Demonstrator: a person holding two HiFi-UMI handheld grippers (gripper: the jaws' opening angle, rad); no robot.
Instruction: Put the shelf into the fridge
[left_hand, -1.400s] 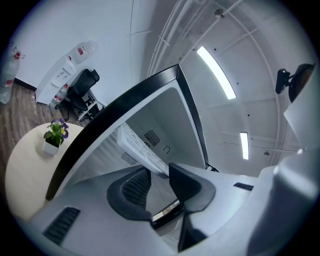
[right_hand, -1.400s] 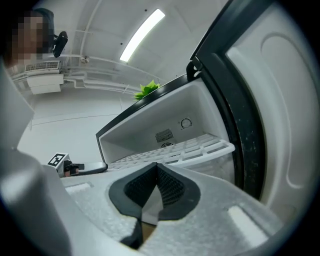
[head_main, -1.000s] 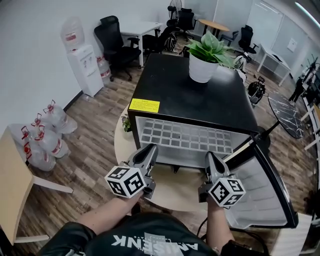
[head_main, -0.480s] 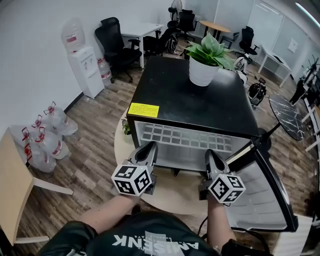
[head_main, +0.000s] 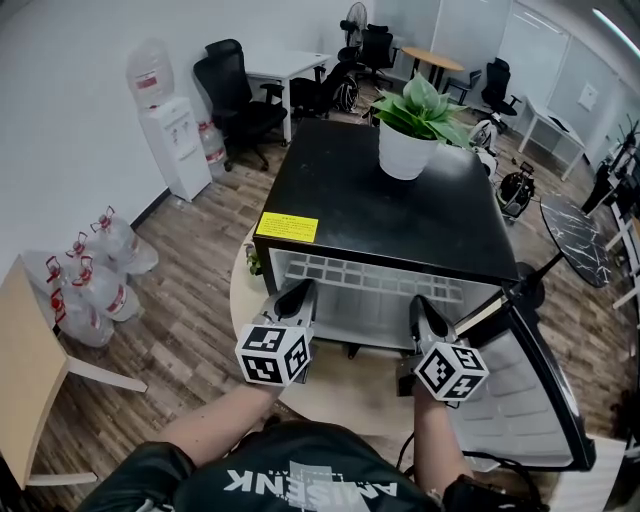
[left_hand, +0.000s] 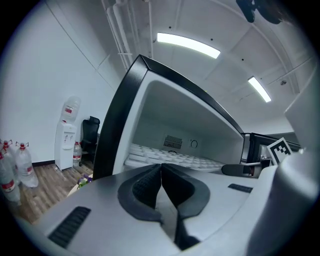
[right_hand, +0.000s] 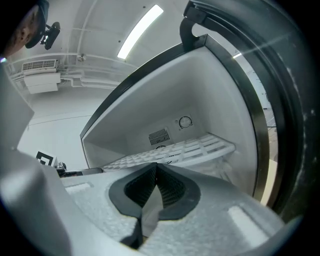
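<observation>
The left gripper (head_main: 298, 293) had just closed its fingers on nothing, matching the right gripper (head_main: 421, 304) — shut, empty. The shelf (head_main: 370, 276) lay deeper inside the fridge (head_main: 390, 195) than a second before — nearly seated.

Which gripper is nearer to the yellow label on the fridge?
Left. The left gripper is just in front of the yellow label; the right gripper is farther right, by the open door.

Both forearms are reaching forward side by side, holding the grippers nearly level. The left gripper (head_main: 297, 291) has just been closing its jaws, now meeting on nothing; the right gripper (head_main: 420, 303) is keeping its jaws together, empty.
</observation>
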